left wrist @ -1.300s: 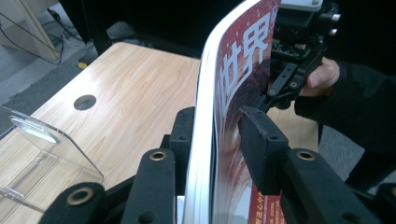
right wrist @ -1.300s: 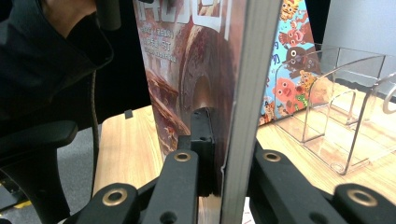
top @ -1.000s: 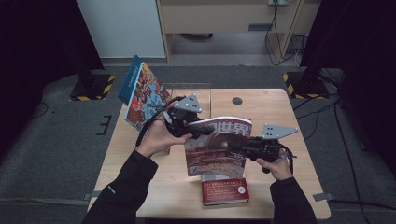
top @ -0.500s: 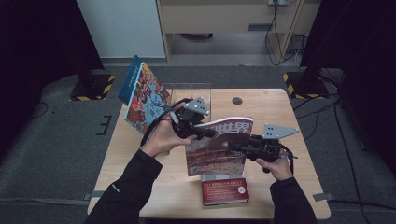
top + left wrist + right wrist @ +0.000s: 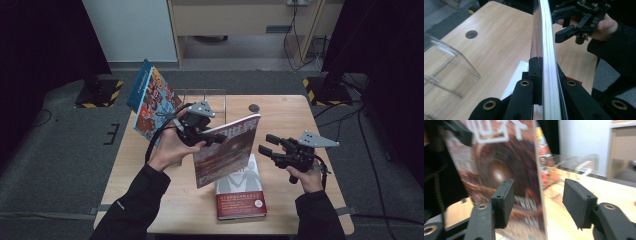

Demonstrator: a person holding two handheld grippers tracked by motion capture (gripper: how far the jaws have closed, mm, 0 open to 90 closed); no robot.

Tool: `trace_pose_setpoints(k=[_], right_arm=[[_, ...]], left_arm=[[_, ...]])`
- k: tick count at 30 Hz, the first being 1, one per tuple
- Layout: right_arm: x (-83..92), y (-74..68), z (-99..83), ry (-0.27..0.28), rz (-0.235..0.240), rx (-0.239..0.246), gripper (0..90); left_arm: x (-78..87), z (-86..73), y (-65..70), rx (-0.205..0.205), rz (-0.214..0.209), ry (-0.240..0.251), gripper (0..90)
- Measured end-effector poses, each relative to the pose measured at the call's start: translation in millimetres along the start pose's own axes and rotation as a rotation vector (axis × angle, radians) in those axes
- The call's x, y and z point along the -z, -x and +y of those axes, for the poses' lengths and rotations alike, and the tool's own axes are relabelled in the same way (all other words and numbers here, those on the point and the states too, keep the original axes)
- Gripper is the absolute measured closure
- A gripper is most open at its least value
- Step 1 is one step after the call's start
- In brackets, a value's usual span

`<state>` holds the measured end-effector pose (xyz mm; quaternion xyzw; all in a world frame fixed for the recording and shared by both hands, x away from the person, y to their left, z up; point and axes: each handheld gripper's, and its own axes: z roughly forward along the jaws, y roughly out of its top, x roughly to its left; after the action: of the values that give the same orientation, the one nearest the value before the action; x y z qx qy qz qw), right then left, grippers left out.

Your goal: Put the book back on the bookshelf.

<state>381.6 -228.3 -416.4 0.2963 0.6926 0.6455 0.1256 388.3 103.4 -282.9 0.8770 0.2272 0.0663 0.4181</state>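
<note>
Left gripper (image 5: 212,138) clamps the upright magazine (image 5: 227,150) by its top edge over the worktop (image 5: 300,110), right gripper (image 5: 266,146) jaws just opening, apart from it

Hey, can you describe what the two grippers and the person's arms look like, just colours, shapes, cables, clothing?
Both tools are black. The left gripper carries a grey three-cornered plate on top and trails a black cable looping beside the wrist. The right gripper has the same grey plate. Their jaws are flat black blocks on arms with brass-coloured rivets, as on the right gripper's pads. The person wears dark long sleeves.
</note>
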Motion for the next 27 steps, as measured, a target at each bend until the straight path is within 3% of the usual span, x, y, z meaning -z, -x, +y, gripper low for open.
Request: trace_pose_setpoints(k=[3,8,17,27], right_arm=[[3.1,6.7,-5.7,-0.015,-0.073,-0.010,36.9],[5.1,14.8,-13.8,-0.050,-0.154,-0.025,34.4],[1.9,25.2,-29.2,-0.147,-0.328,-0.006,25.0],[-2.8,32.6,-42.5,-0.221,-0.403,-0.008,20.6]], left_arm=[[7.5,-3.0,-4.1,0.042,0.023,0.036,83.4],[21.6,-7.0,-10.1,0.111,0.067,0.093,83.4],[44.7,-13.2,-20.9,0.199,0.193,0.160,83.5],[62.9,-22.7,-36.3,0.282,0.314,0.206,83.5]])
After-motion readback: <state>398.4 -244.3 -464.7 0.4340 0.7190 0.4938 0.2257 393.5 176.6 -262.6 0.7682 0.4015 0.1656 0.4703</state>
